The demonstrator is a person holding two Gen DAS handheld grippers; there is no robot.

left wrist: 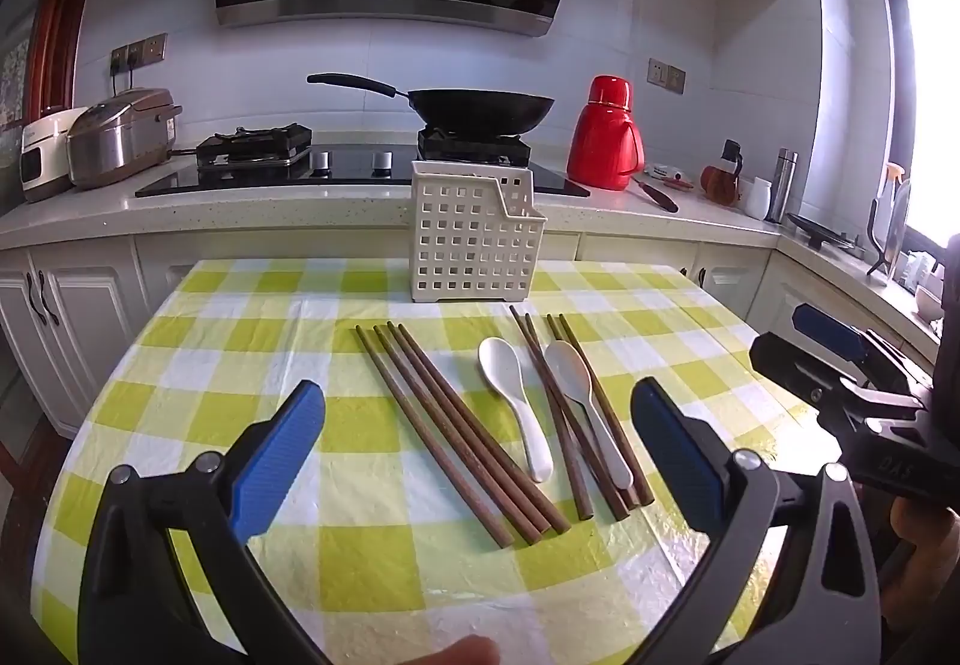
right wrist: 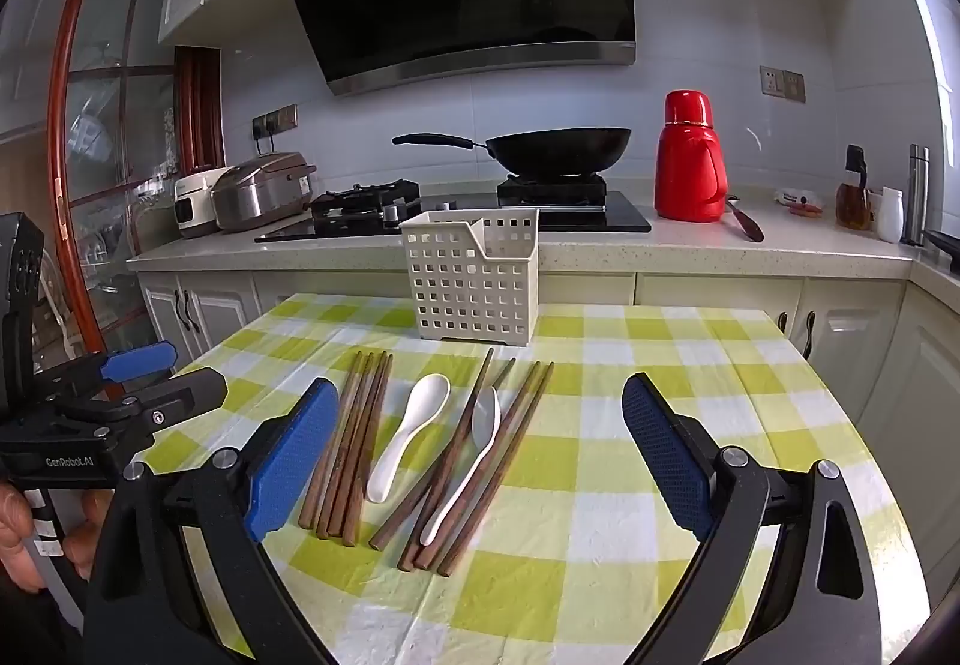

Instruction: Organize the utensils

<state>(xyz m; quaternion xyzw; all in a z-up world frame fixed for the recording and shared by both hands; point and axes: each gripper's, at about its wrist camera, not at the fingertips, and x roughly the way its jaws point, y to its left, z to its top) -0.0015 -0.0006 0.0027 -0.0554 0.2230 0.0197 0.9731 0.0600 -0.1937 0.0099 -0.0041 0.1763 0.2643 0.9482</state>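
Utensils: chopsticks [left wrist: 456, 431] and spoons [left wrist: 517, 407] lie loose before the basket [left wrist: 474, 239]

Both grippers released, empty; left gripper [left wrist: 477, 449] straddles the chopsticks, long axes running away between its jaws; right gripper [right wrist: 480, 449] similarly placed.

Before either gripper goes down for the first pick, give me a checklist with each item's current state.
1. Left gripper open and empty: ok.
2. Right gripper open and empty: ok.
3. Basket upright at the far side of the table, open top: ok.
4. Left bundle of chopsticks lying clear of other utensils: ok.
5. Lone spoon free to lift: ok.
6. Second spoon free to lift: not ok, it lies on the right chopsticks.
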